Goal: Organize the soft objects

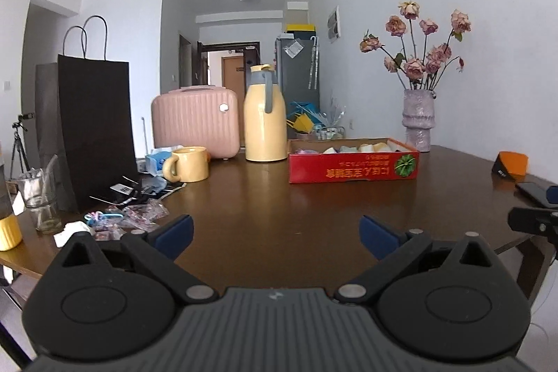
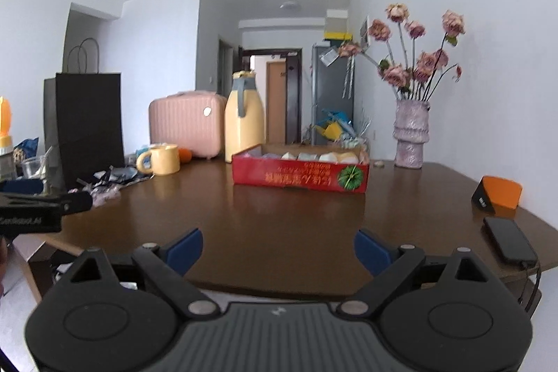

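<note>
Soft objects (image 1: 352, 149), about five visible, are held in one red box (image 1: 353, 162) on the tabletop (image 1: 279, 208), well apart from and ahead of both hand-held grippers. The left hand-held gripper (image 1: 277, 234) and right hand-held gripper (image 2: 278, 250) are spread wide, empty.

My left gripper (image 1: 275, 237): black linkage arms, round black pivot housings, silver pins at the joints, ribbed grey body between them, blue pads (image 1: 176, 234) on the fingers. My right gripper (image 2: 278, 250) is the same build, same blue pads (image 2: 186, 248). The left's black side, seen from the right's camera, carries small white lettering, unreadable.
</note>
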Demonstrator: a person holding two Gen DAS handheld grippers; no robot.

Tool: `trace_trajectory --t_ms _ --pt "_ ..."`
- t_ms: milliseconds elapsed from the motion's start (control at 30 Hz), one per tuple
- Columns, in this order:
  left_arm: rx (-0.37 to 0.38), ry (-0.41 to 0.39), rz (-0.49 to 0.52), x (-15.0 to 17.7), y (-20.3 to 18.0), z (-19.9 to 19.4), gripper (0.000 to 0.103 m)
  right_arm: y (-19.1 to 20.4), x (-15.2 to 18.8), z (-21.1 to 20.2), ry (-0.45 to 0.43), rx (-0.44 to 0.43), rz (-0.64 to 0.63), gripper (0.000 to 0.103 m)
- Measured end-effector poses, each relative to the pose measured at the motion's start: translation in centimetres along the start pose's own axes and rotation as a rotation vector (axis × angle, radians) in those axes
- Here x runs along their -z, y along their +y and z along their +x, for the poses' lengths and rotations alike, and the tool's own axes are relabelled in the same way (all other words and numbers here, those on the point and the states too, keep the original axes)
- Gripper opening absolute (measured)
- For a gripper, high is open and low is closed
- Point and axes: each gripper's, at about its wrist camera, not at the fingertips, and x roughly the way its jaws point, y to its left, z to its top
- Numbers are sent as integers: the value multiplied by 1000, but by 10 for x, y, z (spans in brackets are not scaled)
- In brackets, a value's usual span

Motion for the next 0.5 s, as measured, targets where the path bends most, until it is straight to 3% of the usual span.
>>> trace_trajectory --t_ms 500 --pt "30 -5 33 -3 -9 0 103 -3 1 6 26 -15 27 94"
